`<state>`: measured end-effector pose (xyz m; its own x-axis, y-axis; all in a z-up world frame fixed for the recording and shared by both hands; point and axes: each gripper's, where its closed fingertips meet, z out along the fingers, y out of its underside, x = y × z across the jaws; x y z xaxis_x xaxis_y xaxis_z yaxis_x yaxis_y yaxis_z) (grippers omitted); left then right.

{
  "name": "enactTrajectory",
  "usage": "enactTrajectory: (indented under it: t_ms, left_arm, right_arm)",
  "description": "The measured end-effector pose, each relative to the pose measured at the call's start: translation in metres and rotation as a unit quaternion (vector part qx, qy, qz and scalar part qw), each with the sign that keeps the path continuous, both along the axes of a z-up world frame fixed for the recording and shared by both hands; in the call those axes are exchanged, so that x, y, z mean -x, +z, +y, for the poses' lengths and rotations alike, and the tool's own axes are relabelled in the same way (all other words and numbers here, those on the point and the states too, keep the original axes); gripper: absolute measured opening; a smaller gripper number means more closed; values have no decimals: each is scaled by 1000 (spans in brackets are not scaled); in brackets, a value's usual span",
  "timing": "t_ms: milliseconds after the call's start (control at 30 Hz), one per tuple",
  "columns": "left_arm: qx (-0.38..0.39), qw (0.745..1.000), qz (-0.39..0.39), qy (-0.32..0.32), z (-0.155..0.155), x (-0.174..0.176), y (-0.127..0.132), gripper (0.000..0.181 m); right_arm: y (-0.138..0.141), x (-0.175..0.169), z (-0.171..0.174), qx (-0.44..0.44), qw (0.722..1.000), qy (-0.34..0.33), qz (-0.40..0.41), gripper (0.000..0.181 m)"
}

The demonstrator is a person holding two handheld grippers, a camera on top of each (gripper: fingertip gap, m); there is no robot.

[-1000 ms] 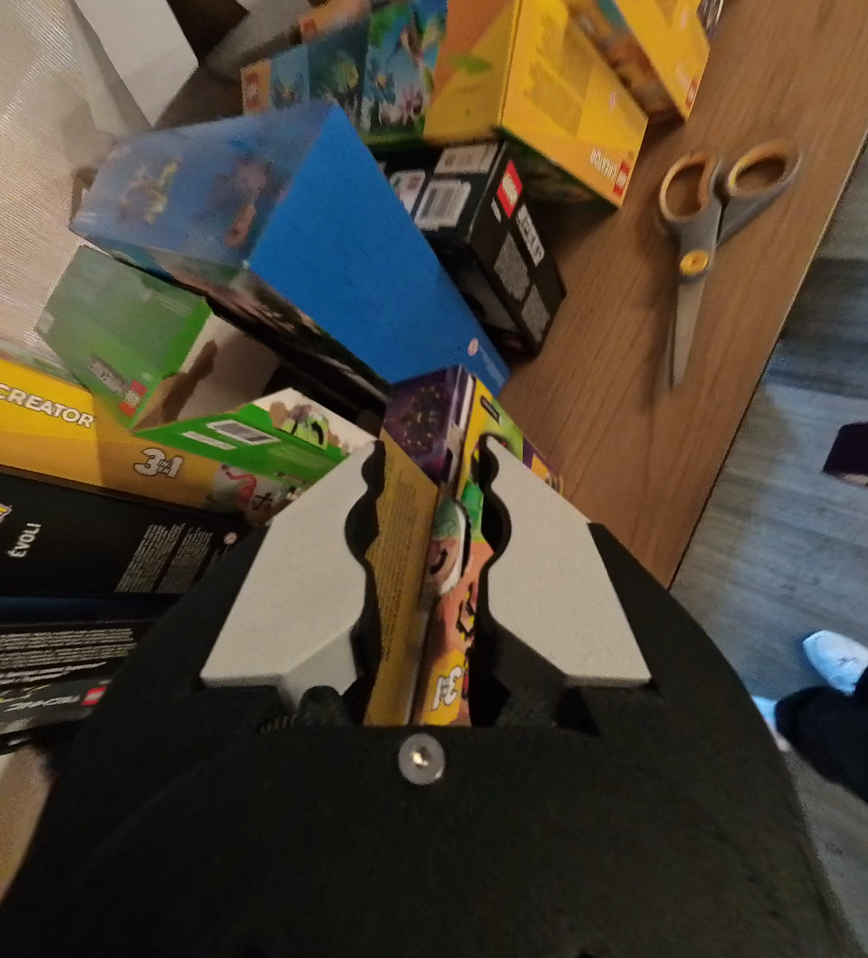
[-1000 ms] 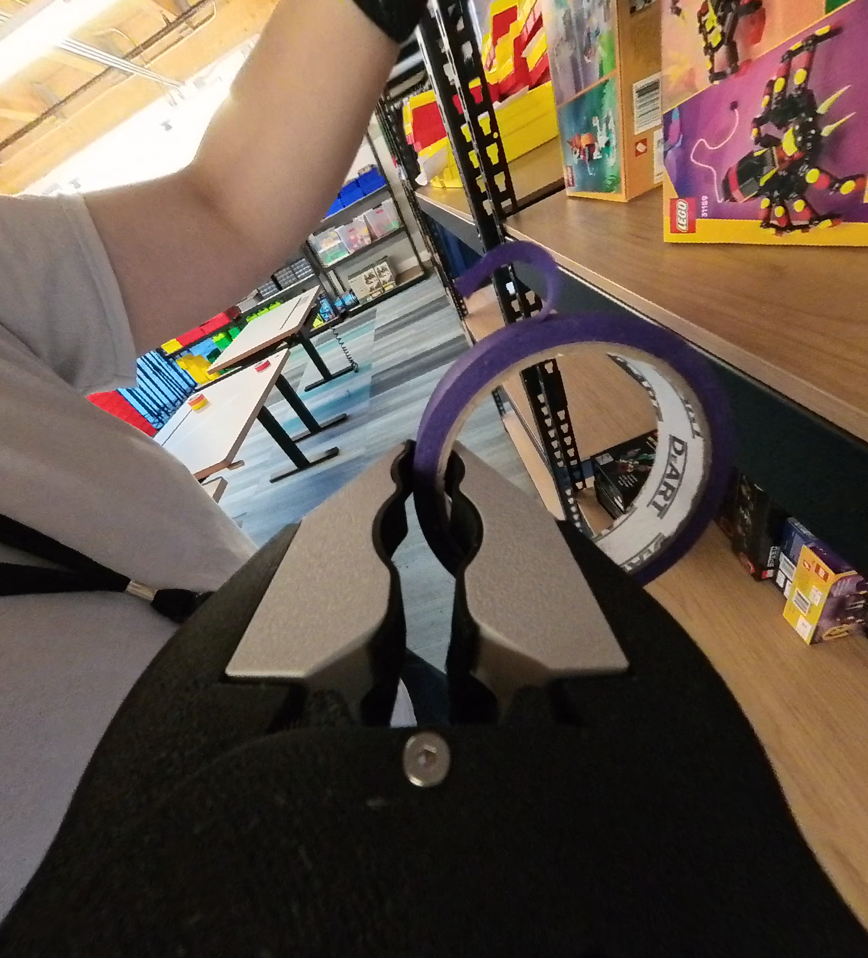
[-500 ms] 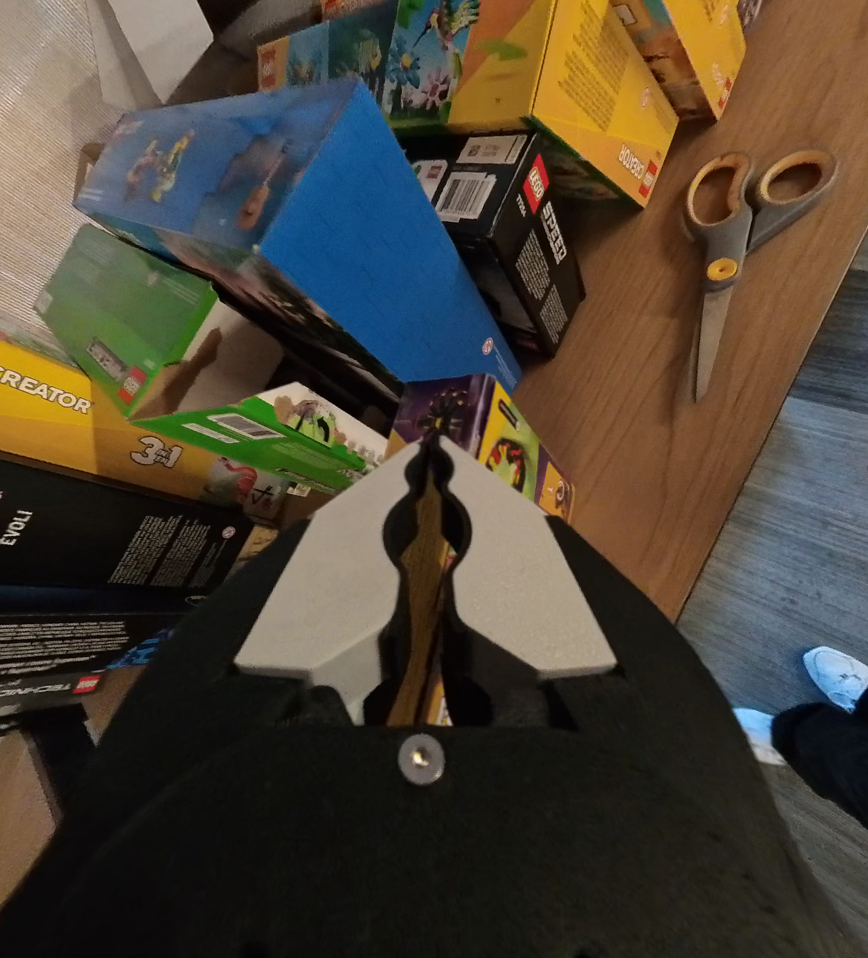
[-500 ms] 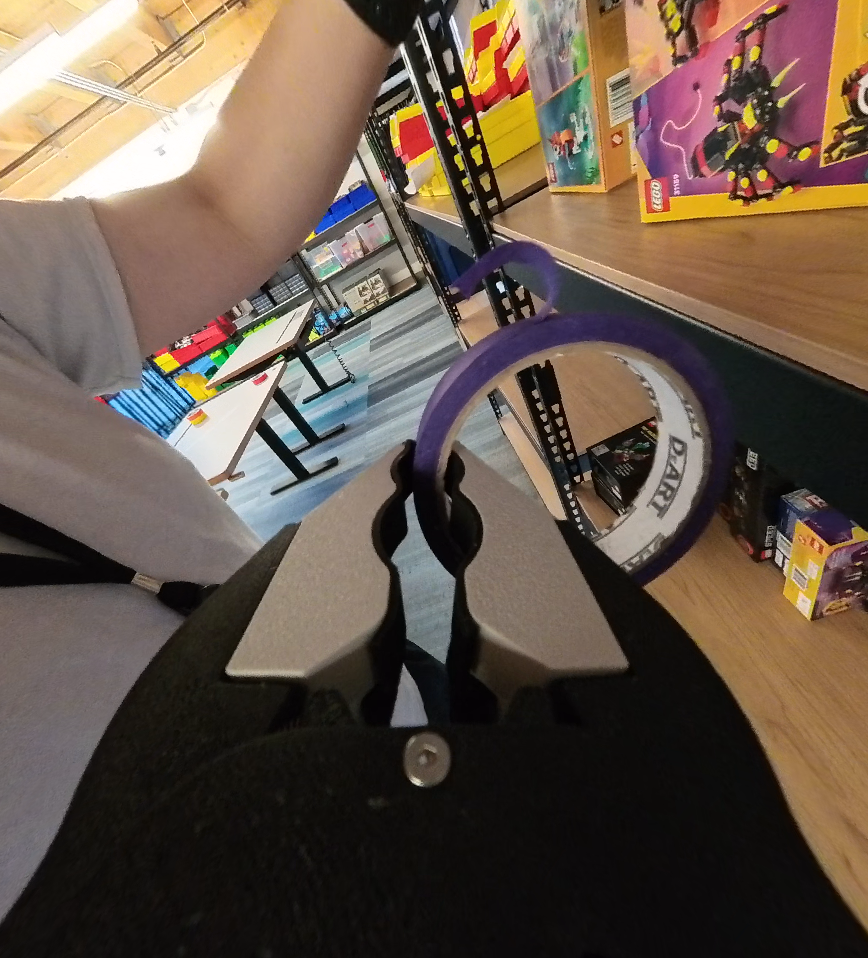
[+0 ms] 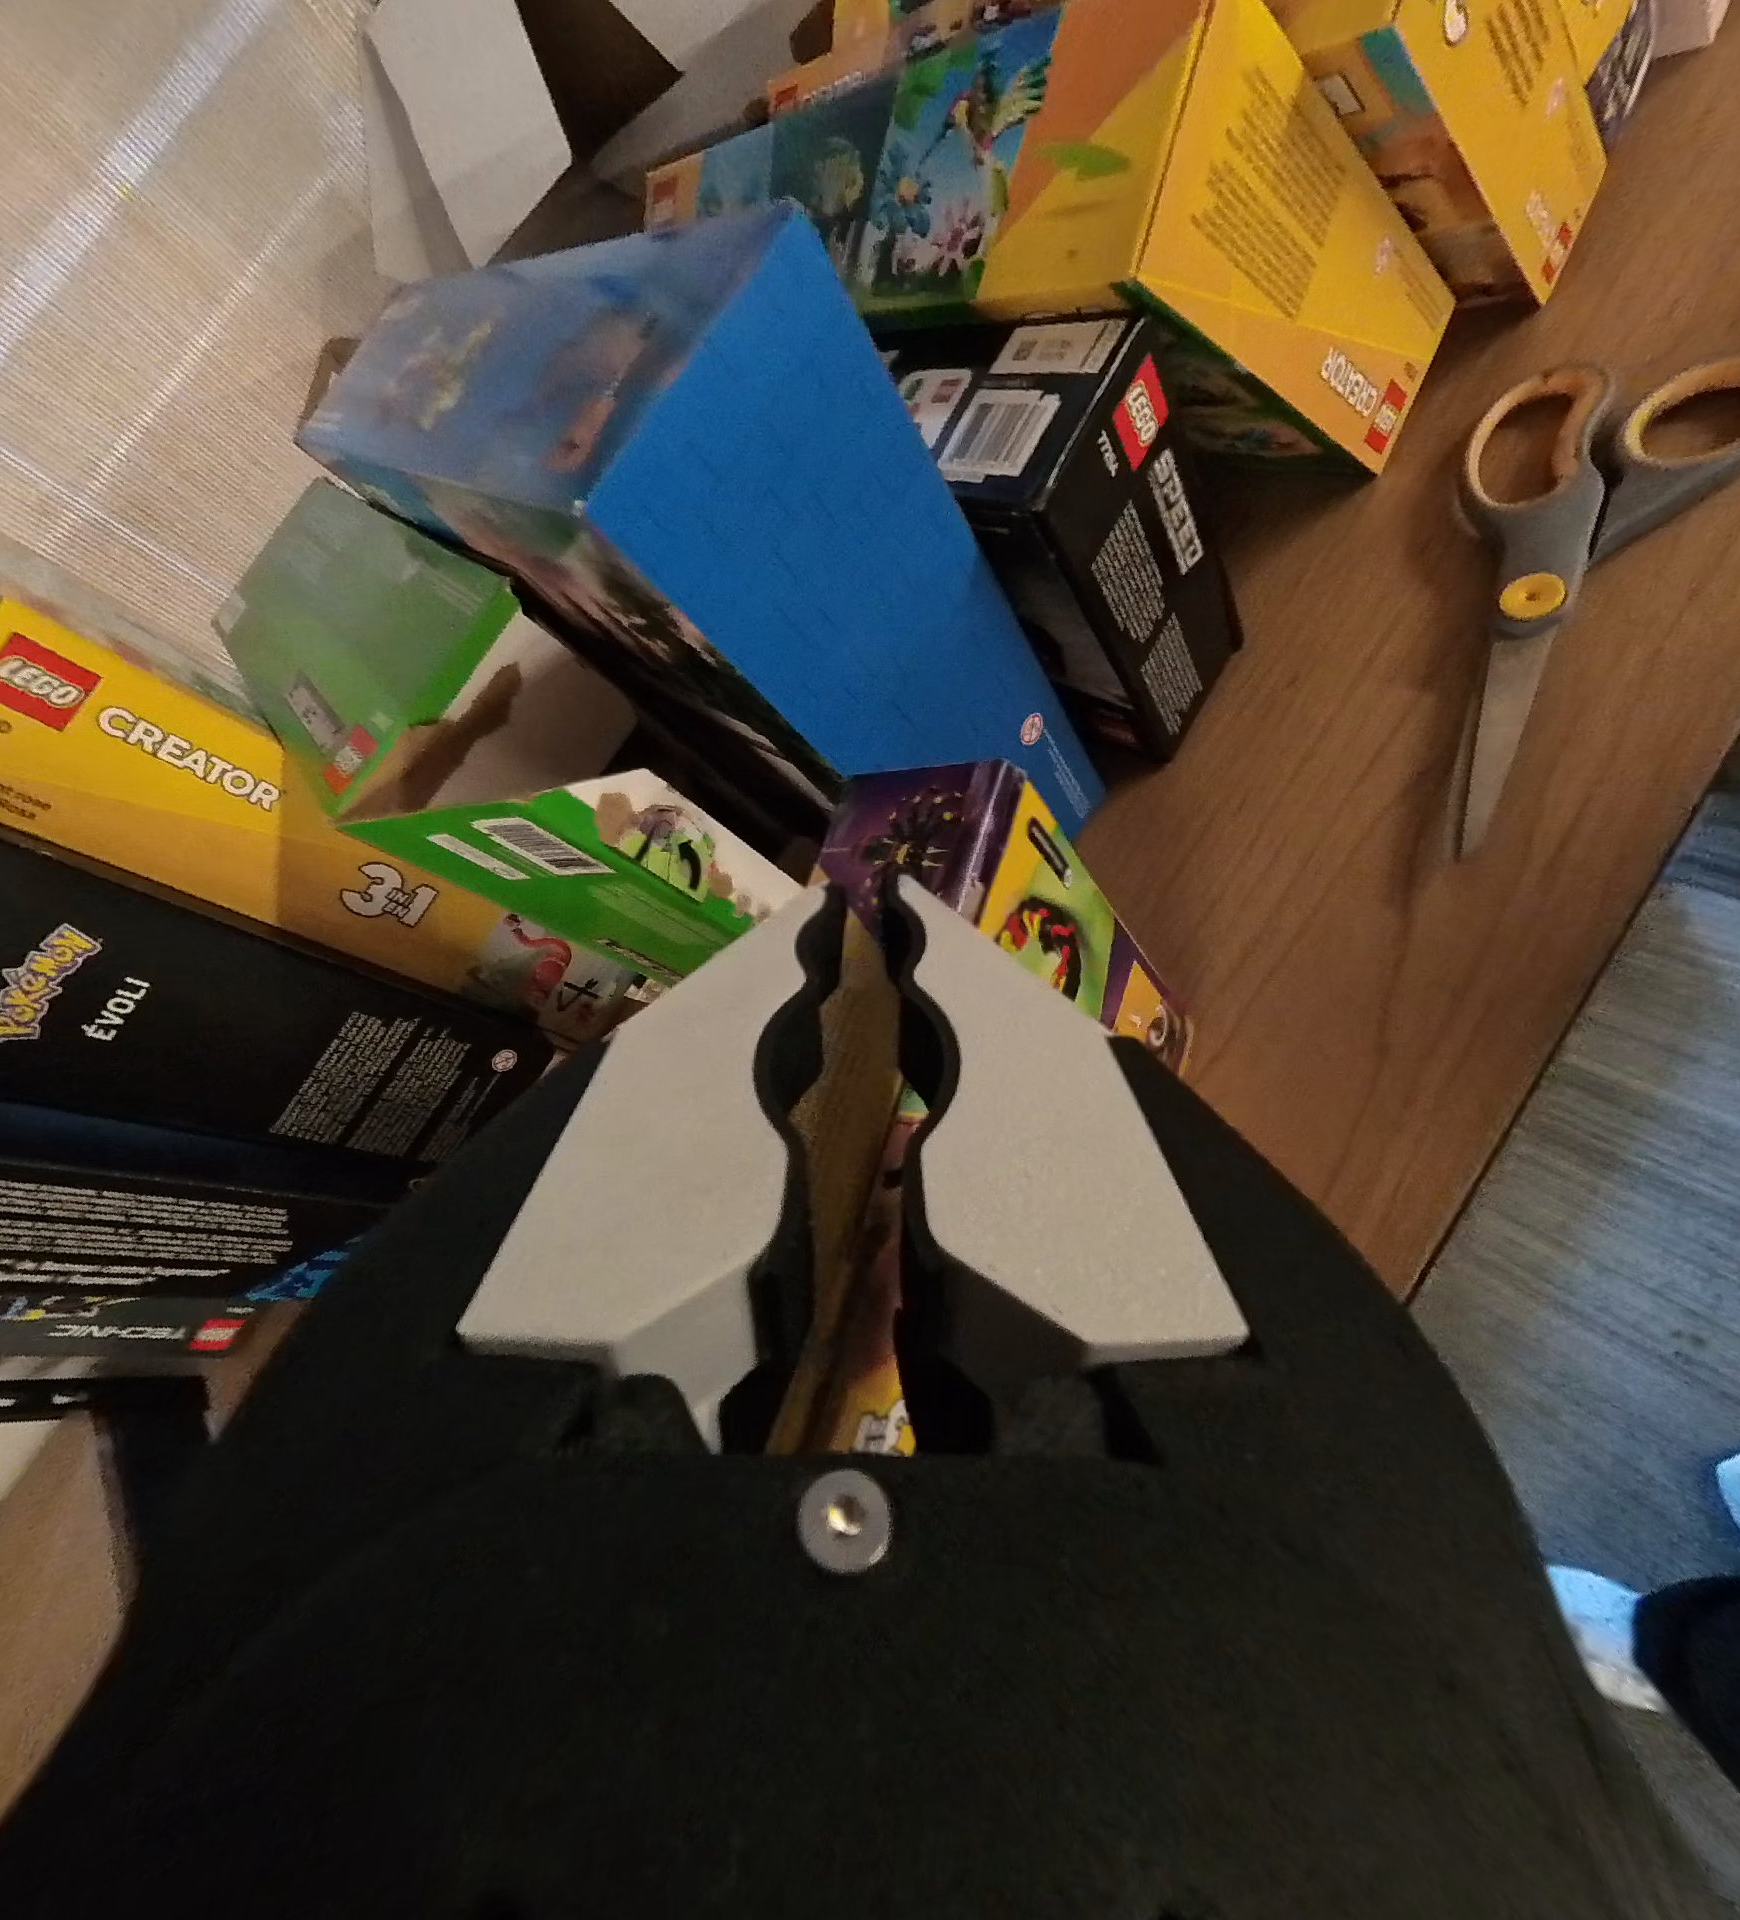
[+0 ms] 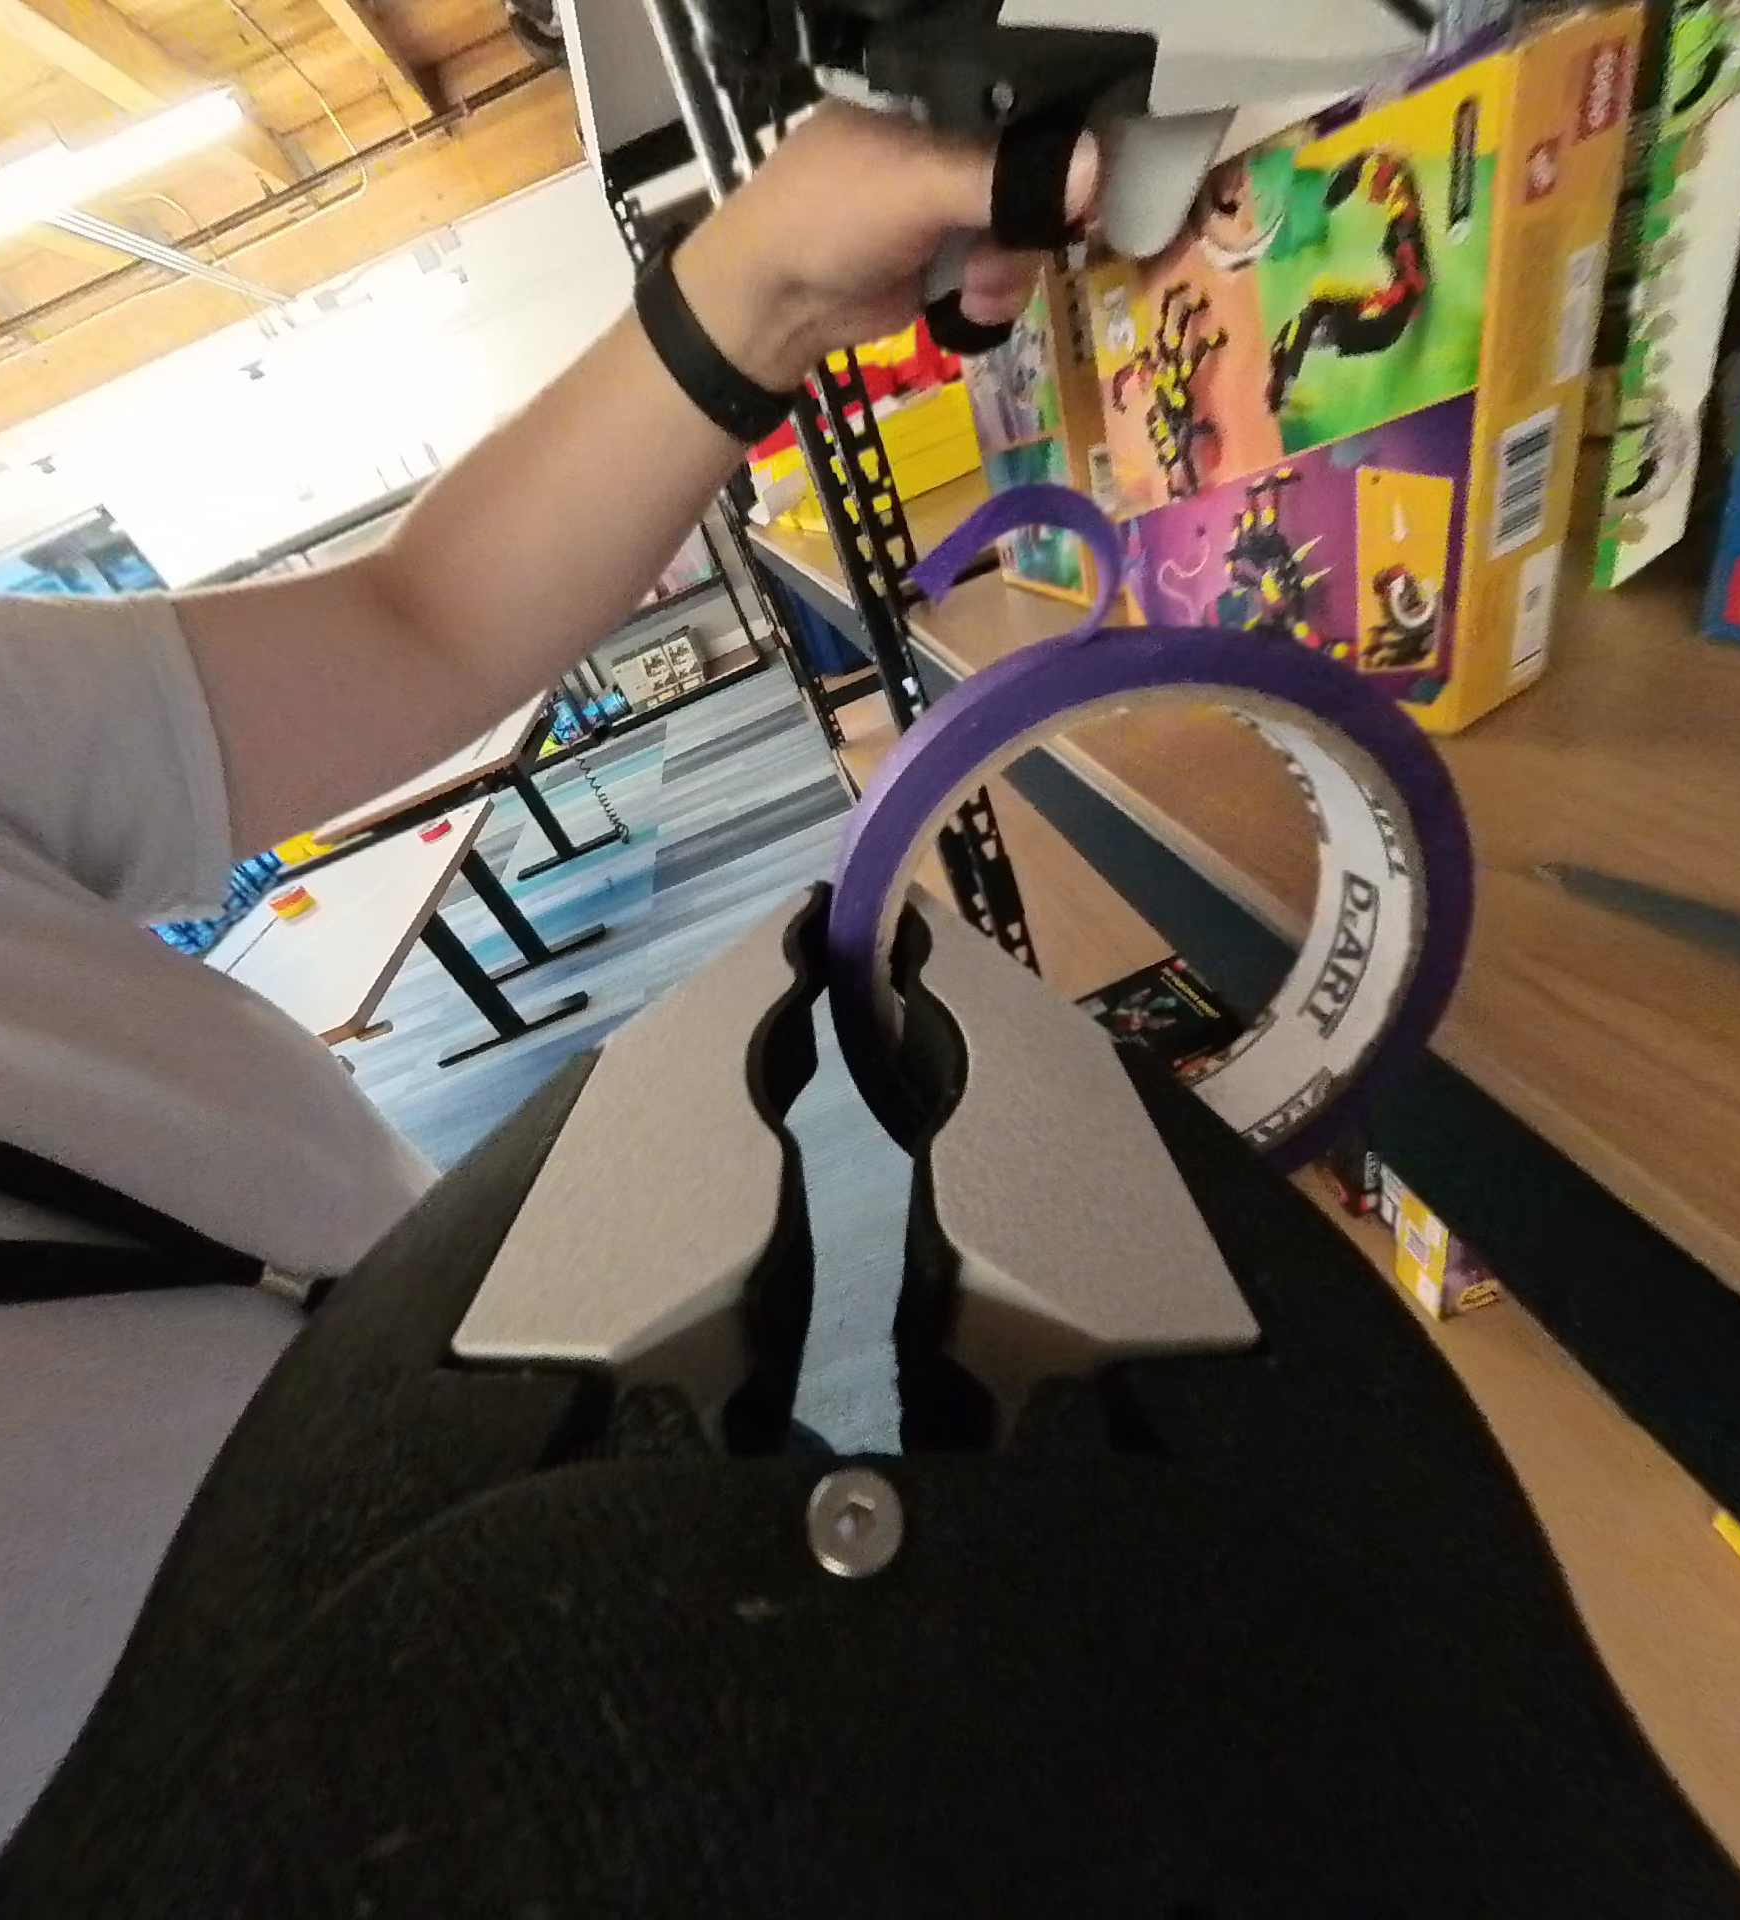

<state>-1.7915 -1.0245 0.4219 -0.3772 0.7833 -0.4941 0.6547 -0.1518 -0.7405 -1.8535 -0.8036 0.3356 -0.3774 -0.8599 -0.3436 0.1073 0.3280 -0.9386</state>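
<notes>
- Here, a stack of toy boxes (image 5: 170, 935) is seen left of the left gripper (image 5: 871, 904) on the wooden shelf (image 5: 1365, 935).
- The left gripper's jaws are closed on the top edge of a yellow-and-purple toy box (image 5: 1042, 904).
- Behind that box a blue box (image 5: 824, 540) is tilted, with a black box (image 5: 1136, 520) just beside it.
- Orange-handled scissors (image 5: 1541, 582) are laid on the shelf, well right of the gripped box.
- In the right wrist view, a person's hand (image 6: 845, 239) is shown holding the other gripper above the yellow-and-purple box.
- The right gripper (image 6: 866, 925) has its jaws clamped on the rim of a purple tape roll (image 6: 1406, 831), beside the shelf edge.
</notes>
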Motion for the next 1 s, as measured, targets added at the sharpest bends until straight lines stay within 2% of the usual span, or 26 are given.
enactTrajectory:
  t_ms: [167,267,333,400,500,600,667,733,833,1000]
  left_arm:
    - [-40,999,20,-15,-1,-1,7,27]
    - [-32,998,50,-35,9,-3,29,34]
    - [-29,991,99,-85,41,4,57,34]
    - [-29,980,117,-161,95,16,72,36]
    - [14,970,60,-234,165,31,57,49]
    - [113,961,14,-251,201,42,40,48]
    - [171,954,-3,-247,211,49,36,45]
    - [210,947,-11,-243,216,54,35,35]
    - [236,946,-39,-221,210,57,27,33]
    - [300,934,-48,-190,201,59,27,19]
  right_arm:
    - [19,2,-3,4,1000,10,-20,8]
    - [27,-5,-1,10,1000,16,-19,8]
    - [32,-11,1,16,1000,17,-11,8]
    - [37,-15,2,24,1000,12,3,8]
    - [44,-18,0,33,999,3,18,8]
    - [53,-20,-1,31,999,4,10,8]
    - [55,-20,-3,29,1000,3,8,8]
    - [57,-22,-5,28,1000,3,7,8]
    - [58,-25,-4,30,1000,8,7,8]
    - [59,-28,-3,29,1000,10,6,8]
